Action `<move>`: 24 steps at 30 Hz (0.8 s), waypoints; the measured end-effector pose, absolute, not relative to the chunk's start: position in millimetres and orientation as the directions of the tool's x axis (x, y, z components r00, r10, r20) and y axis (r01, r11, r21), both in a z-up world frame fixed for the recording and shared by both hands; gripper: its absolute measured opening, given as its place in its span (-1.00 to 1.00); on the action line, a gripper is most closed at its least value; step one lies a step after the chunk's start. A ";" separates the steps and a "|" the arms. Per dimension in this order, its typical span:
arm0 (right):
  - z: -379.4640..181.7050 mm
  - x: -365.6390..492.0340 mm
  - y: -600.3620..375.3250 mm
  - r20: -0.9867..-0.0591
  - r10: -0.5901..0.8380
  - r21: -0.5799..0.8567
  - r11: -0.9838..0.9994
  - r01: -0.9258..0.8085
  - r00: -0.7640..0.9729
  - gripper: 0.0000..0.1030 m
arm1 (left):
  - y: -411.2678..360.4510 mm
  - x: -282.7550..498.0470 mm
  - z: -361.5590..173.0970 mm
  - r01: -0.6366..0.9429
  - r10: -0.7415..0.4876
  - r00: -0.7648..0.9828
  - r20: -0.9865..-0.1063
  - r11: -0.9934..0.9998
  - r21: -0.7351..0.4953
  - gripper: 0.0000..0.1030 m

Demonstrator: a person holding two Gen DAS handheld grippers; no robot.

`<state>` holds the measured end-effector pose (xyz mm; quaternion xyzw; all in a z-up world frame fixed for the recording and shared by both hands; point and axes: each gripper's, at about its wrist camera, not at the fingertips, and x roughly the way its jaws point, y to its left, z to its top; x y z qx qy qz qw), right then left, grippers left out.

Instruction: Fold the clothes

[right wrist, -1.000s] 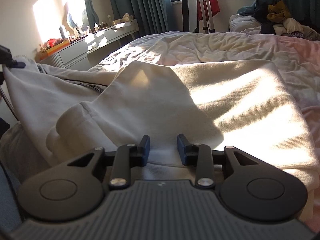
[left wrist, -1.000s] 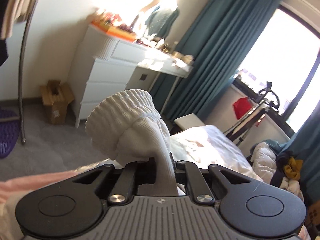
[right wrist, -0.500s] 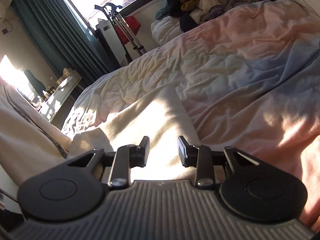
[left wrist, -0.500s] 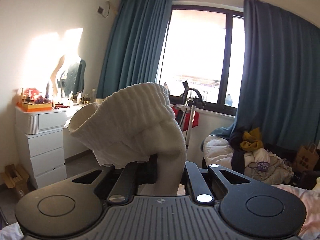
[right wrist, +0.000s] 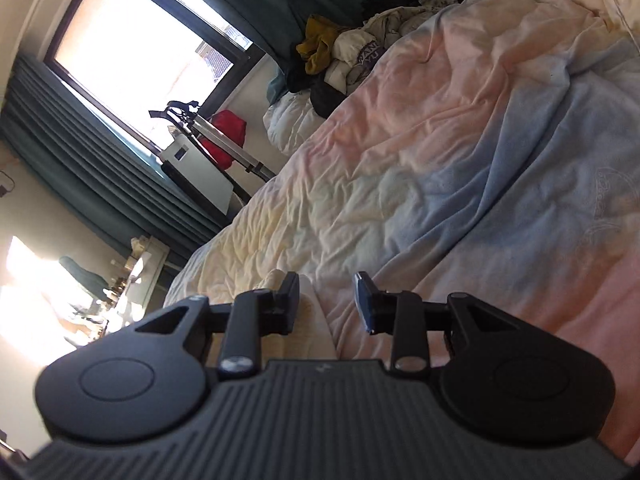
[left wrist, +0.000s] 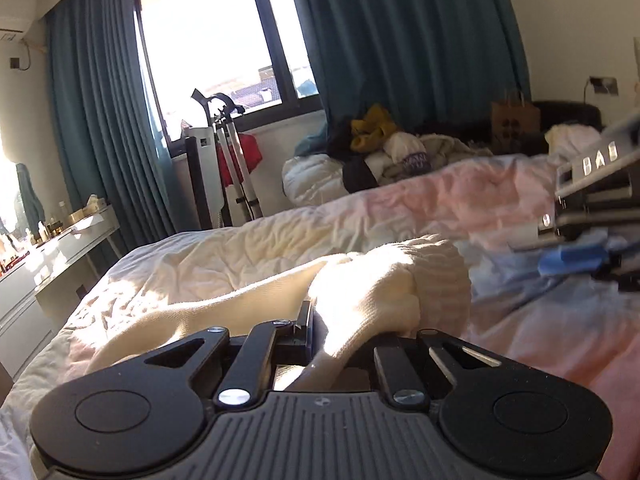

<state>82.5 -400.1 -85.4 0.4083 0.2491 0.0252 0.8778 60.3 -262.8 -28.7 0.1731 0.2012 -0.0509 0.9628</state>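
Nearest in the left wrist view, the left gripper [left wrist: 344, 332] is clamped on a white ribbed sock [left wrist: 384, 284], whose bunched cuff sits just above the pastel duvet [left wrist: 460, 196]. Only this view shows the right gripper [left wrist: 592, 240] from outside, at the right edge. The right wrist view alone shows that gripper's [right wrist: 327, 300] jaws parted and empty over the duvet, and farther off both show a heap of clothes [right wrist: 344, 52] below the window [right wrist: 132, 36].

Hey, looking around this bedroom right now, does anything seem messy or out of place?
Yes. A heap of clothes is piled unfolded by the teal curtain beyond the bed, whose cover lies rumpled. The left gripper is shut on a cream ribbed sleeve, bunched rather than flat.
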 end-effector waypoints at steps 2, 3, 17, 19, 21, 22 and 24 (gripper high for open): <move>-87.7 85.5 -400.0 -0.409 0.278 0.747 0.650 0.143 0.869 -0.33 | -260.0 57.5 -36.0 0.187 -0.035 0.914 -0.405 0.921 0.343 -0.82; -90.1 88.4 -399.0 -0.407 0.300 0.757 0.639 0.135 0.862 -0.33 | -258.5 56.9 -37.7 0.201 -0.042 0.913 -0.406 0.912 0.357 -0.81; -122.5 153.0 -387.3 -0.381 0.570 0.897 0.420 0.141 0.728 -0.34 | -177.4 22.5 -71.5 0.433 -0.185 0.883 -0.430 0.673 0.600 0.11; -127.9 163.6 -385.2 -0.368 0.606 0.910 0.388 0.142 0.705 -0.33 | -172.1 23.3 -74.3 0.445 -0.206 0.881 -0.426 0.667 0.598 0.10; -132.1 172.5 -383.8 -0.365 0.616 0.914 0.378 0.144 0.698 -0.34 | -169.8 23.4 -76.1 0.458 -0.235 0.878 -0.417 0.663 0.592 0.09; -135.8 176.2 -384.5 -0.359 0.619 0.920 0.361 0.153 0.699 -0.34 | -170.6 19.1 -76.1 0.467 -0.254 0.876 -0.411 0.664 0.584 0.08; -147.5 183.7 -387.4 -0.331 0.634 0.939 0.291 0.181 0.699 -0.34 | -169.9 14.5 -76.5 0.498 -0.305 0.861 -0.408 0.670 0.550 0.08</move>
